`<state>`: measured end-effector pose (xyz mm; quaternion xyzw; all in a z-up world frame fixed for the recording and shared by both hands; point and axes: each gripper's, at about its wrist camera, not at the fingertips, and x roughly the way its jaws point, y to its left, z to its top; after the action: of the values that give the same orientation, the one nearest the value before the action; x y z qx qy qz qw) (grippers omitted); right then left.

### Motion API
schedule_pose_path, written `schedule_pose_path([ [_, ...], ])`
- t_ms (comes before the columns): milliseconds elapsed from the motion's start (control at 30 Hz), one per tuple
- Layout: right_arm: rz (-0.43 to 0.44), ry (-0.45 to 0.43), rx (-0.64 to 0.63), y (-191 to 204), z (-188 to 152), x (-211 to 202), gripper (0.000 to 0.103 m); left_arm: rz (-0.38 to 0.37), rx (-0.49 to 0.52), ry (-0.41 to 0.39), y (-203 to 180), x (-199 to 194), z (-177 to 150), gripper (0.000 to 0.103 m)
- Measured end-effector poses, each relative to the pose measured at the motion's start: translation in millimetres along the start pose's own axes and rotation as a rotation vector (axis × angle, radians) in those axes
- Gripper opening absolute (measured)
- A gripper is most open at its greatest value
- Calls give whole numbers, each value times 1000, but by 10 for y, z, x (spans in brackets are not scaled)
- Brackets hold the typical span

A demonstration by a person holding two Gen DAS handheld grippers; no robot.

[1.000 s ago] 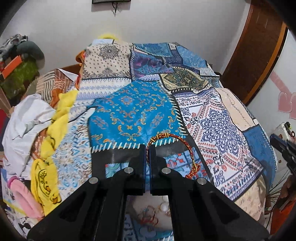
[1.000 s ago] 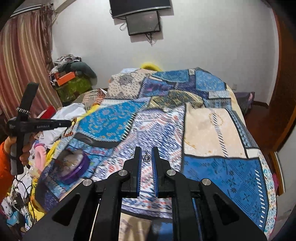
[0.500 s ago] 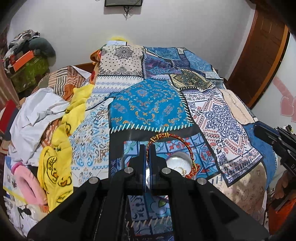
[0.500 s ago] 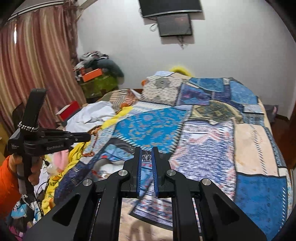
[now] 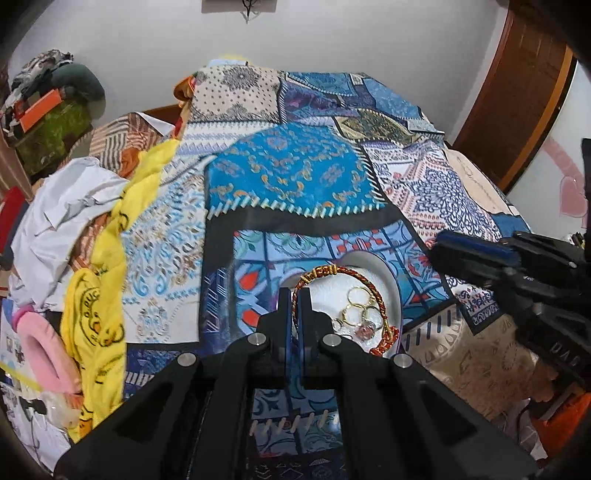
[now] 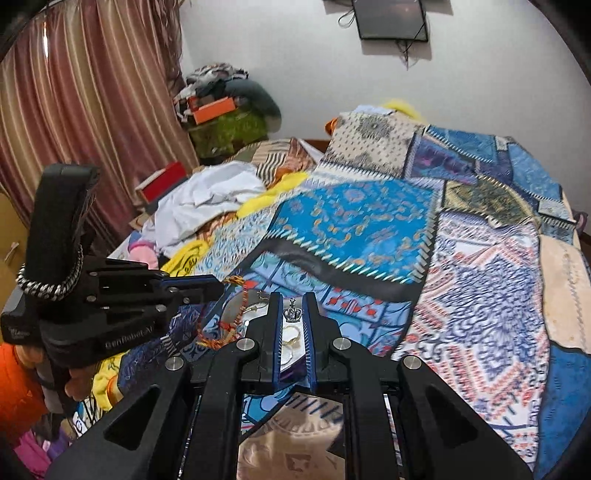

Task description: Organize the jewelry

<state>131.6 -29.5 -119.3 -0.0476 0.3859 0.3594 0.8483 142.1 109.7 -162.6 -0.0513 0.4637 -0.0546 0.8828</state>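
Note:
My left gripper (image 5: pixel 294 295) is shut on a red and gold cord bracelet (image 5: pixel 373 291) and holds it over a white, purple-rimmed jewelry dish (image 5: pixel 384 273) on the patchwork bedspread. Gold rings and a pink stone ring (image 5: pixel 364 328) lie in the dish. My right gripper (image 6: pixel 293 300) is shut on a small silver crown charm (image 6: pixel 293 314), just above the same dish (image 6: pixel 258 314). The left gripper (image 6: pixel 207 286) shows at the left of the right wrist view with the bracelet (image 6: pixel 236 317) hanging from it. The right gripper (image 5: pixel 454 254) enters the left wrist view from the right.
A blue patchwork bedspread (image 5: pixel 291 177) covers the bed. White, yellow and pink clothes (image 5: pixel 92 266) are piled along its left edge. A wooden door (image 5: pixel 517 96) stands at the right, curtains (image 6: pixel 74 110) at the left, and a wall screen (image 6: pixel 391 18) at the back.
Both grippers have moved toward the dish and each other. The dish with rings now lies under the bracelet, and the right gripper with the charm has swung left over it.

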Motion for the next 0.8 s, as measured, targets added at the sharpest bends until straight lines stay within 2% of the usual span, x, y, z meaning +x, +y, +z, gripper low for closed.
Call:
schedule_pose_path([
  [467,7,95,15,11,-52,367,9,2,39,21,-91,205,14,1],
  [800,8,135,8,30,-80,470,9,34,44,-19,-104,75,-4,2],
])
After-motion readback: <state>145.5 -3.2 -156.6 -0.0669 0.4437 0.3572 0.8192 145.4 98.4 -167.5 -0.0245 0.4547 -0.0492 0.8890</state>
